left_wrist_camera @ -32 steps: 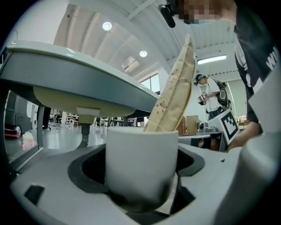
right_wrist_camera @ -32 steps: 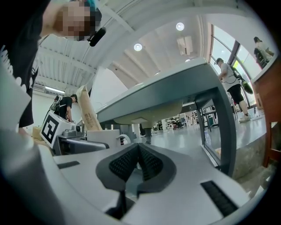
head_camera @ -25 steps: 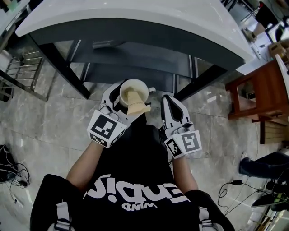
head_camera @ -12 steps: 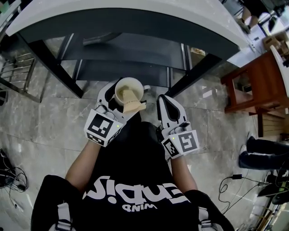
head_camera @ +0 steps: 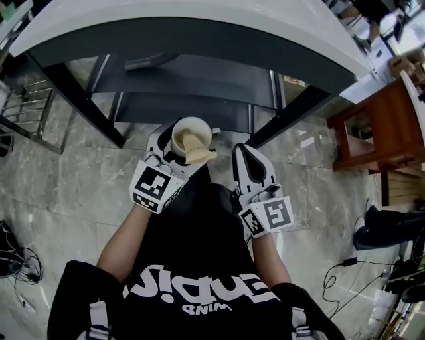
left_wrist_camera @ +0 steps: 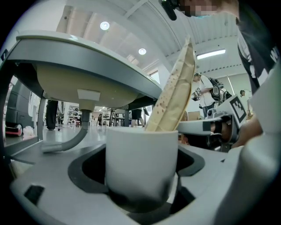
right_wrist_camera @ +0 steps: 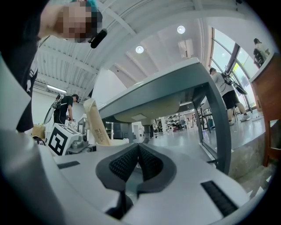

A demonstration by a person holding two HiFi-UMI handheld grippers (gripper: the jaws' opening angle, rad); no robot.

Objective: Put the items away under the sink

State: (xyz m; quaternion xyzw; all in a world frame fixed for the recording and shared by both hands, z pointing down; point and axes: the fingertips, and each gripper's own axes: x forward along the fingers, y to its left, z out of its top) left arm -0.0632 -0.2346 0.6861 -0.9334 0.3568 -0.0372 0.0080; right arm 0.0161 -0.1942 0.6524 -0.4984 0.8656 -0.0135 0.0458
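**Left claw** (head_camera: 178, 147): clamped on an upright white mug (head_camera: 191, 133). A tan packet (head_camera: 202, 155) stands slanted inside, its print too small to read. The mug is held above the marbled floor (head_camera: 66, 179), just short of the front edge of the dark shelf (head_camera: 192, 106) under the sink (head_camera: 199, 20).

**Right claw** (right_wrist_camera: 138, 151): ribbed pads pressed together, nothing between. It sits beside the mug, apart from it.

**Forearms:** both reach forward, side by side.

**Writing:** white shirt lettering (head_camera: 192, 289), inverted, unreadable.
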